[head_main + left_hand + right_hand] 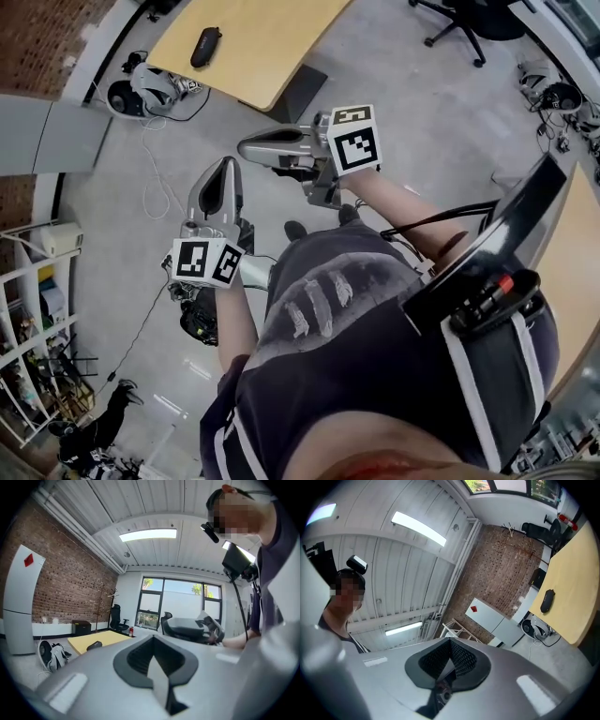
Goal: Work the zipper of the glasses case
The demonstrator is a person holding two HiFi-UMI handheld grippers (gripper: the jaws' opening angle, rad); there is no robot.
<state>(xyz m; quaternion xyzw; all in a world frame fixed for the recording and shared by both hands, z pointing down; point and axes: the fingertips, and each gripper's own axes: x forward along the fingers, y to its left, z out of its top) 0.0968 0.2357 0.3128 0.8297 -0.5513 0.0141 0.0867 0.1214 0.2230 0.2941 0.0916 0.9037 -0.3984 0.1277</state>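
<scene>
Well short of the table (267, 42), left gripper (225, 171) and right gripper (251, 147) both clamped empty; arriving closed could knock the glasses case (205, 45) away.

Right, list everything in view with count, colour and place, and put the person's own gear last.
glasses case: one, black, lying on the table, far from both grippers
table: one, yellow top, upper part of the head view
office chair: one, black, on the floor at upper right
bundle of gear: one, black and white, on the floor left of the table; kind unclear
cable: one, white, trailing across the grey floor
shelf: one, white, at the left edge
left gripper: one, grey, jaws together, empty, in the air
right gripper: one, grey, jaws together, empty, in the air
</scene>
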